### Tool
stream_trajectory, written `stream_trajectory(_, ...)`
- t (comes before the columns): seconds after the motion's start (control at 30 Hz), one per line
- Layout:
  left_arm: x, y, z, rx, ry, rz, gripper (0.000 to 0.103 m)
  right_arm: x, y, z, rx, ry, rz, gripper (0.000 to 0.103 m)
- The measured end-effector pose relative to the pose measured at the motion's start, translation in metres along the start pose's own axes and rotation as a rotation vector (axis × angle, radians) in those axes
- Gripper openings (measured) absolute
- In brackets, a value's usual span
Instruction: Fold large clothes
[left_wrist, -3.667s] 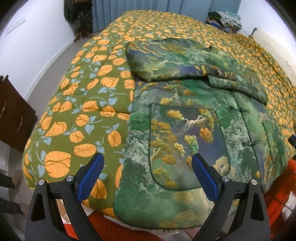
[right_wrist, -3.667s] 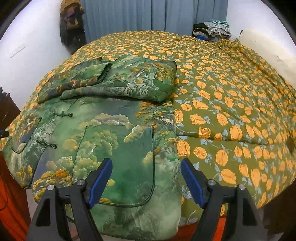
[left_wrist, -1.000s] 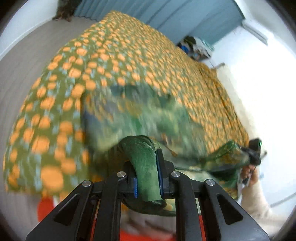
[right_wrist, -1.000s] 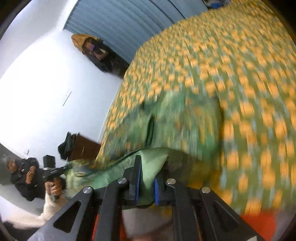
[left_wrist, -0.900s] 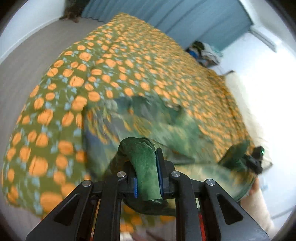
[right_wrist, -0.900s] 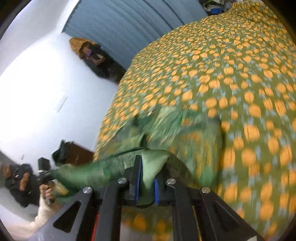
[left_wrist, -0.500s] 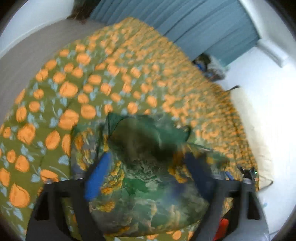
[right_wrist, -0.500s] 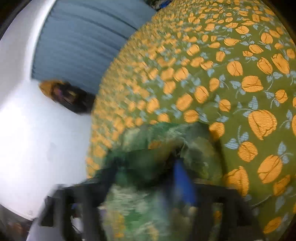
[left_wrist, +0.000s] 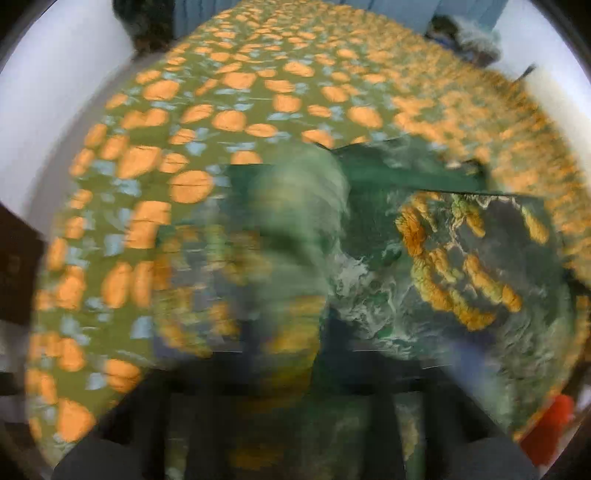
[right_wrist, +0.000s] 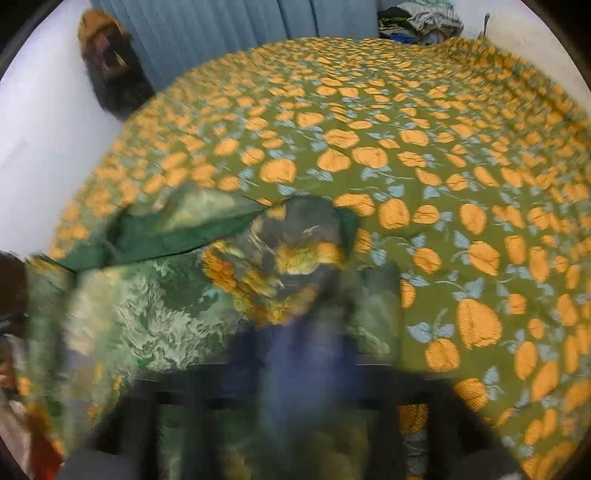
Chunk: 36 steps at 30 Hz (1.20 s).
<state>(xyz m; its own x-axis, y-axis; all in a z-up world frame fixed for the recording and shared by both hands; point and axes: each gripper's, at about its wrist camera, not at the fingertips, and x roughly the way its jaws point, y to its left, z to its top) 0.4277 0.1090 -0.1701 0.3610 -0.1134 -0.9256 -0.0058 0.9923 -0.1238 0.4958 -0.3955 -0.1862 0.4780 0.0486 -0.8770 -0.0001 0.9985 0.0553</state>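
Across the bed's orange-leaf quilt (right_wrist: 443, 155) my folded green jacket (left_wrist: 443, 266) lies bunched; curtains (right_wrist: 221, 33) hang behind. Both tongs, left (left_wrist: 295, 369) and right (right_wrist: 306, 369), blur badly (grip state I cannot tell).

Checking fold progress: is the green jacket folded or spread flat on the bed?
Folded: the green jacket lies doubled on the quilt, plain green lining showing along its far edge.

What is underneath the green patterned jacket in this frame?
The green jacket lies folded on the orange-flowered bedspread, which shows all around it. Its own lower layers and the bedding directly beneath are covered. Motion blur hides both grippers' jaws.
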Motion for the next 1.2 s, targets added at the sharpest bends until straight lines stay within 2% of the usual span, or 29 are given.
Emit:
stream_trajectory(0.03,-0.010,0.003,0.000,-0.015,-0.026,-0.009,0.008,-0.005,0.005,0.000,-0.031,-0.020,-0.022,0.011)
stream_trajectory(0.13,-0.048,0.018,-0.001,-0.077,-0.135,-0.028,0.007,-0.036,0.018,0.007,-0.115,-0.147,-0.082,0.010)
stream_trajectory(0.23,-0.091,0.027,0.007,-0.128,-0.286,-0.068,0.008,-0.068,0.029,0.026,-0.152,-0.291,-0.123,0.010)
stream_trajectory(0.3,-0.104,0.019,0.014,-0.108,-0.387,-0.021,0.008,-0.080,0.037,0.043,-0.161,-0.391,-0.163,0.010)
stream_trajectory(0.37,-0.097,0.009,0.023,-0.096,-0.456,0.055,0.008,-0.080,0.041,0.057,-0.148,-0.437,-0.196,0.010)
stream_trajectory(0.4,-0.084,0.008,0.030,-0.095,-0.456,0.082,0.008,-0.071,0.043,0.064,-0.144,-0.438,-0.220,0.010)
stream_trajectory(0.47,-0.044,0.007,0.041,-0.086,-0.401,0.131,0.009,-0.040,0.048,0.071,-0.141,-0.401,-0.255,0.010)
stream_trajectory(0.5,-0.017,0.010,0.042,-0.090,-0.342,0.146,0.010,-0.018,0.046,0.071,-0.136,-0.350,-0.266,0.010)
stream_trajectory(0.57,0.032,0.020,0.035,-0.117,-0.237,0.163,0.019,0.025,0.038,0.063,-0.108,-0.241,-0.262,0.010)
stream_trajectory(0.6,0.043,0.023,0.029,-0.132,-0.228,0.162,0.023,0.050,0.031,0.053,-0.087,-0.170,-0.249,0.010)
stream_trajectory(0.63,0.050,0.027,0.023,-0.151,-0.236,0.149,0.030,0.066,0.025,0.044,-0.068,-0.132,-0.232,0.011)
stream_trajectory(0.67,0.055,0.035,0.016,-0.183,-0.263,0.110,0.032,0.078,0.021,0.035,-0.050,-0.121,-0.216,0.011)
stream_trajectory(0.77,0.057,0.045,0.011,-0.219,-0.307,0.056,0.034,0.088,0.012,0.020,0.001,-0.180,-0.174,0.016)
stream_trajectory(0.87,0.062,0.038,0.011,-0.178,-0.340,0.075,0.035,0.091,-0.001,0.014,0.068,-0.216,-0.114,0.017)
stream_trajectory(1.0,0.064,0.041,0.006,-0.197,-0.388,0.044,0.035,0.096,0.003,0.009,0.073,-0.244,-0.111,0.017)
stream_trajectory(1.2,0.067,0.049,0.003,-0.236,-0.410,-0.024,0.035,0.099,-0.004,0.010,0.093,-0.269,-0.085,0.017)
